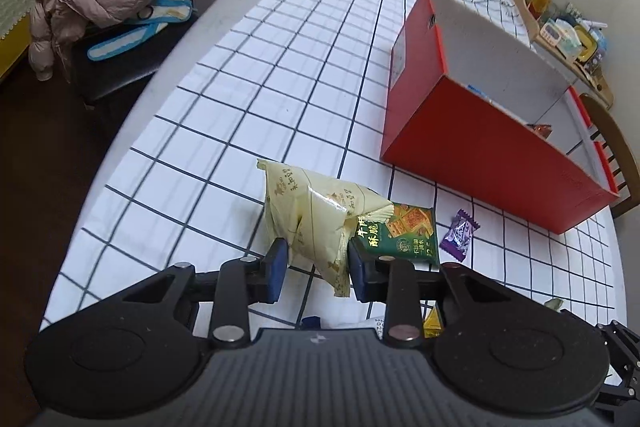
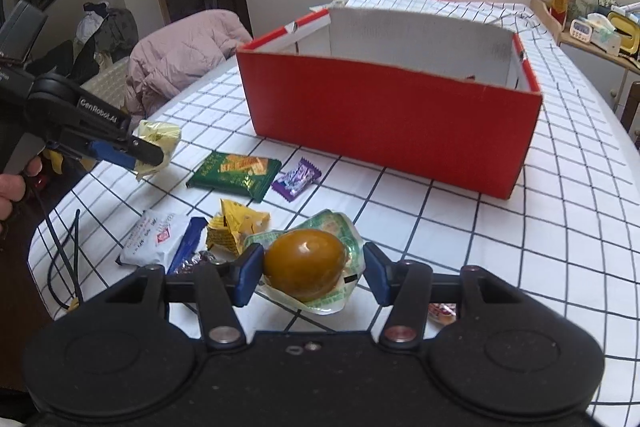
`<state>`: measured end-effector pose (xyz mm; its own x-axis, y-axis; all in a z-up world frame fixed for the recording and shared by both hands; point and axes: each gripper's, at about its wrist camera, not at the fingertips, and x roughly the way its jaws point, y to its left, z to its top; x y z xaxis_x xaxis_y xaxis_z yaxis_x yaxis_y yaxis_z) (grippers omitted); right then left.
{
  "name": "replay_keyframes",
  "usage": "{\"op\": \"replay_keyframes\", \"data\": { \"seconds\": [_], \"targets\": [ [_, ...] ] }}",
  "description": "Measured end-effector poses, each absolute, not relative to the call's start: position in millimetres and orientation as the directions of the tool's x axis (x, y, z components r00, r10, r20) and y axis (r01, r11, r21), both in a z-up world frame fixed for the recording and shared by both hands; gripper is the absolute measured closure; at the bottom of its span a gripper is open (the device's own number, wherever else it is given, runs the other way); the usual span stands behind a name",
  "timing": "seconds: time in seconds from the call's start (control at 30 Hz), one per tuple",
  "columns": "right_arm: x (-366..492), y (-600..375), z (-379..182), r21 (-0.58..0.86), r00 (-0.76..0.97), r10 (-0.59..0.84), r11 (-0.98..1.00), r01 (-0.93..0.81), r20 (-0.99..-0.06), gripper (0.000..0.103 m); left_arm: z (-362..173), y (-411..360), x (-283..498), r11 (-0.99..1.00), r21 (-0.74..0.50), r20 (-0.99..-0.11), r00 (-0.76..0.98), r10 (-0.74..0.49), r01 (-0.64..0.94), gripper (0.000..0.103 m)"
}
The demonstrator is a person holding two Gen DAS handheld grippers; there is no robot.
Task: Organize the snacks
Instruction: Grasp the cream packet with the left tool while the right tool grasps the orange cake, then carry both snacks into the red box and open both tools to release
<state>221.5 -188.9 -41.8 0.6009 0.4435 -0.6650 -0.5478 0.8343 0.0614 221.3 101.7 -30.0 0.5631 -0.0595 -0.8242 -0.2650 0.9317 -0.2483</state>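
The left tool (image 1: 315, 267) is pinched narrow on one pale yellow crinkled snack packet (image 1: 316, 223), lifted clear of the checked tabletop (image 1: 224, 115) in front of the single open red cardboard box (image 1: 472, 143). The right tool (image 2: 314, 273) stands about half open around one brown egg sealed in clear green-printed plastic (image 2: 306, 265); its left pad touches the wrap, while the right pad's contact is unclear. Between the tools and the box lie one dark green biscuit packet (image 2: 236, 173) and one purple wrapped candy (image 2: 297, 178); nearer the egg are one yellow crumpled wrapper (image 2: 234, 227), one white sachet (image 2: 154, 239) and one blue stick packet (image 2: 188, 243).

Eight snack packets (image 2: 234, 173) – one red box (image 2: 392, 123) – two grippers (image 2: 314, 273)
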Motion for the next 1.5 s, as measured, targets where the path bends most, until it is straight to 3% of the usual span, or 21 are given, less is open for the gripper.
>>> {"op": "replay_keyframes", "data": {
  "seconds": [0.57, 0.9, 1.5],
  "targets": [
    [212, -209, 25, 0.054, 0.708, 0.463, 0.854, -0.517, -0.534, 0.050, 53, 75, 192, 0.971, -0.206, -0.727, 0.683, -0.067, -0.124, 0.072],
    [229, -209, 68, 0.014, 0.765, 0.444, 0.868, -0.496, -0.467, 0.050, 102, 43, 209, 0.992, -0.120, -0.664, 0.746, -0.050, -0.040, 0.072],
    [299, -201, 94, -0.047, 0.833, 0.331, 0.920, -0.390, -0.444, 0.050, 138, -14, 285, 1.000, 0.016, -0.601, 0.799, -0.005, 0.018, 0.071]
  ]
}}
